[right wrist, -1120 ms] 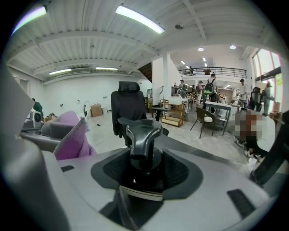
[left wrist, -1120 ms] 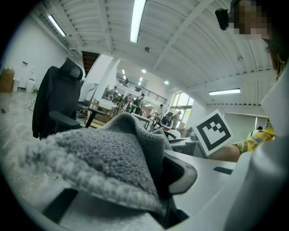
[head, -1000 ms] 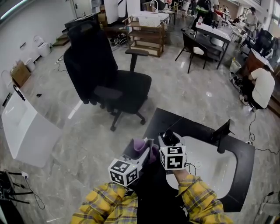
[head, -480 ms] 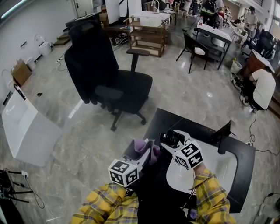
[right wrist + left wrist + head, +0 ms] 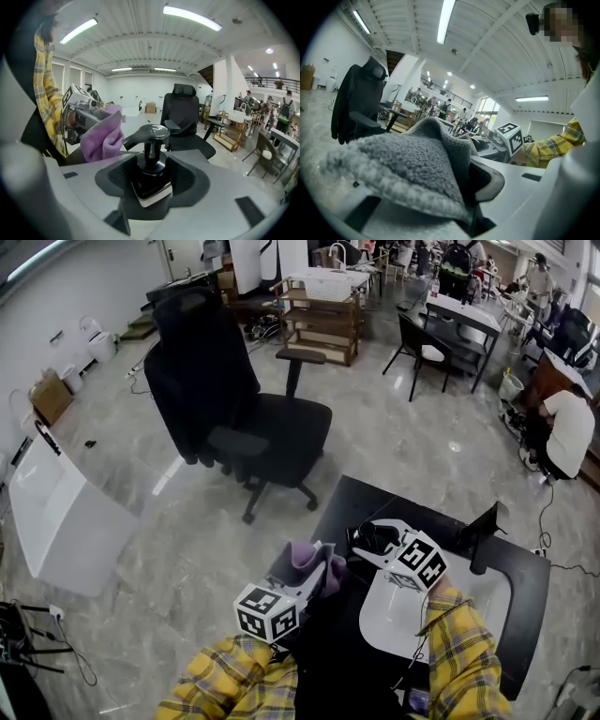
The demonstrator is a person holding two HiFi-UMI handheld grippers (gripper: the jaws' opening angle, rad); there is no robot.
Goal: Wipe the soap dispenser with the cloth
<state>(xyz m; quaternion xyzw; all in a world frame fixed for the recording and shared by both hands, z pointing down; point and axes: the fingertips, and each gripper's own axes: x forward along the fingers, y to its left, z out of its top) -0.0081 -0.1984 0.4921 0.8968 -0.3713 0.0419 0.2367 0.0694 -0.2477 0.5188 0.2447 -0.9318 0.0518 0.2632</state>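
Observation:
A black soap dispenser (image 5: 372, 536) with a pump head sits between the jaws of my right gripper (image 5: 377, 546), above the near corner of the black counter. In the right gripper view the dispenser (image 5: 151, 164) stands upright in the jaws' cut-out, with the pads against its body. These jaws have just been closing, with the dispenser between them. My left gripper (image 5: 317, 570) is shut on a bunched purple cloth (image 5: 309, 559), just left of the dispenser and a little apart from it. In the left gripper view the cloth (image 5: 408, 173) fills the foreground and hides the jaws.
A white basin (image 5: 412, 620) is set in the black counter (image 5: 511, 601), with a black faucet (image 5: 487, 540) at its far side. A black office chair (image 5: 230, 404) stands on the marble floor ahead. A white panel (image 5: 56, 512) lies at the left. A person sits at the far right.
My right gripper has rolled, its marker cube swinging to the right and tilting, with the dispenser staying at its tip. The left gripper and the cloth have kept still.

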